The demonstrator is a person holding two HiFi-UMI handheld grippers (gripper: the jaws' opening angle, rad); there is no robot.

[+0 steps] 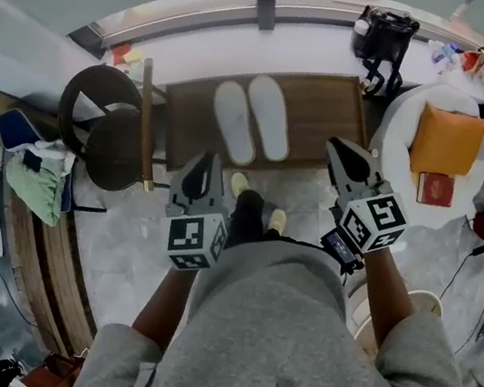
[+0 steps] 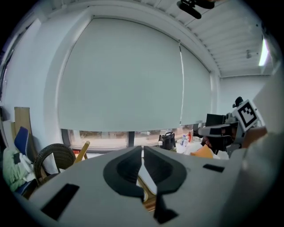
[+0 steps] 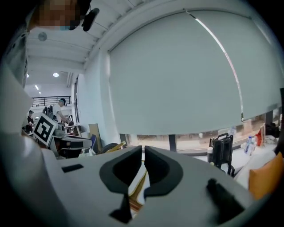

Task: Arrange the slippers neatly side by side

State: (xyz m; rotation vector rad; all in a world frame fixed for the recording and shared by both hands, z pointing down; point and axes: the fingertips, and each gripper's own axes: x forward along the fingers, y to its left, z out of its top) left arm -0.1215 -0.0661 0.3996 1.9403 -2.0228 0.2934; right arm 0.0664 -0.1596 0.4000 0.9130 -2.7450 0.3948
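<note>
A: How should this step be finished?

B: Carefully, though I think little is left to do. On the brown wooden board (image 1: pixel 323 119) in the upper middle of the head view, the slippers (image 1: pixel 268 117) lie parallel and just beside each other. The left-hand one sits a touch lower in the frame. I'd check that their ends line up and nudge only that one, without dragging its neighbour.

A: And the grippers?

B: The left gripper (image 1: pixel 205 162) and right gripper (image 1: pixel 338 149) are below the board in the frame, apart from the pair. Both are clenched on nothing, and each gripper's own view shows its jaws pressed together.

A: What do those views add?

B: The wide window blind (image 2: pixel 124 75), which the head view doesn't show. The right gripper view also shows the black bag (image 3: pixel 221 150) upright at the right and a person (image 3: pixel 57 111) at the far left. Only the head view shows the slippers plainly.
</note>
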